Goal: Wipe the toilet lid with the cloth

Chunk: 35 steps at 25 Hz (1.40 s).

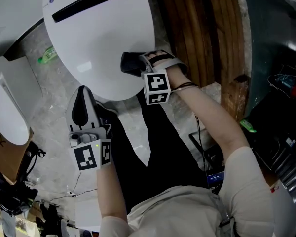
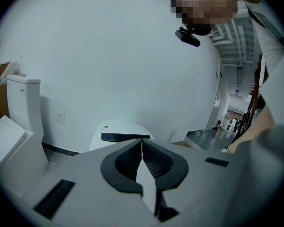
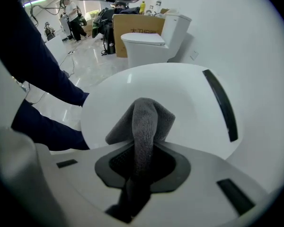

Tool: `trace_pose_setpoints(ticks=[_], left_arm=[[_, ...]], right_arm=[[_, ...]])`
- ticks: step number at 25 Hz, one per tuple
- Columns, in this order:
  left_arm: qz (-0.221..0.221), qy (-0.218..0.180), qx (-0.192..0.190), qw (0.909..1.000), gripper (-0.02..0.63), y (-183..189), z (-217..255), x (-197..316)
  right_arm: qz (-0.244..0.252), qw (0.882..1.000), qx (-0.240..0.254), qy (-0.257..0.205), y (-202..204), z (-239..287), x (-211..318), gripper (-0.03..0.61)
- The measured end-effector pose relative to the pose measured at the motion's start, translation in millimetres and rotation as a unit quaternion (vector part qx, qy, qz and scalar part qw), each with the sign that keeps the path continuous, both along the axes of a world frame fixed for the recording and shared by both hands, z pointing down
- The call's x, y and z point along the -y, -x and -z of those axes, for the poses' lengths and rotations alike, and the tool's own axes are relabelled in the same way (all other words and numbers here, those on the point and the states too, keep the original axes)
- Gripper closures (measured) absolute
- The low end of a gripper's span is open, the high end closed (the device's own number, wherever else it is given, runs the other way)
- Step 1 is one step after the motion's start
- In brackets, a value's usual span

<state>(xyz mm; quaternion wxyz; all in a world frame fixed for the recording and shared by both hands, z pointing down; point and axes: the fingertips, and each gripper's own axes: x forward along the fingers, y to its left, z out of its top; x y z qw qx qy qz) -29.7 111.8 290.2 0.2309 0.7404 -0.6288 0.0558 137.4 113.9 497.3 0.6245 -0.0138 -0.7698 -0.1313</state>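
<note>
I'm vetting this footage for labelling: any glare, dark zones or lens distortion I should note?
Head view: soft glare patch on the glossy white oval toilet lid; right side murky. Both gripper views: fisheye bending, black corners. Right gripper view: grey fleecy cloth sharp.

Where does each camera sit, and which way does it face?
Head view: on the person's head, facing down at toilet lid; shows forearms, left gripper, right gripper.
Left gripper view: along its shut jaws toward a wall; arm at right.
Right gripper view: along jaws shut on cloth; legs at left.
All three share the toilet lid.
</note>
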Motion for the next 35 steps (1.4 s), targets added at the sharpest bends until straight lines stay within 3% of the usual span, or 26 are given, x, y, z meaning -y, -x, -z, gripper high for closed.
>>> trace_pose_setpoints(ticks=[8,13,18,27,35], left_arm=[[0.017,-0.001,0.000,0.9999,0.598,20,5,9],[0.014,-0.002,0.009,0.9999,0.598,31,8,16],[0.041,0.005,0.002,0.9991,0.598,53,2,24],[0.060,0.016,0.006,0.9980,0.598,83,-9,31],[0.065,0.015,0.001,0.9978,0.598,89,-10,32]], right_arm=[[0.031,0.992,0.037,-0.113,48,48,107,0.505],[0.071,0.983,0.038,-0.166,84,55,166,0.505],[0.090,0.975,0.040,-0.201,122,43,204,0.505],[0.103,0.969,0.020,-0.223,143,15,227,0.505],[0.093,0.973,0.009,-0.211,135,7,198,0.506]])
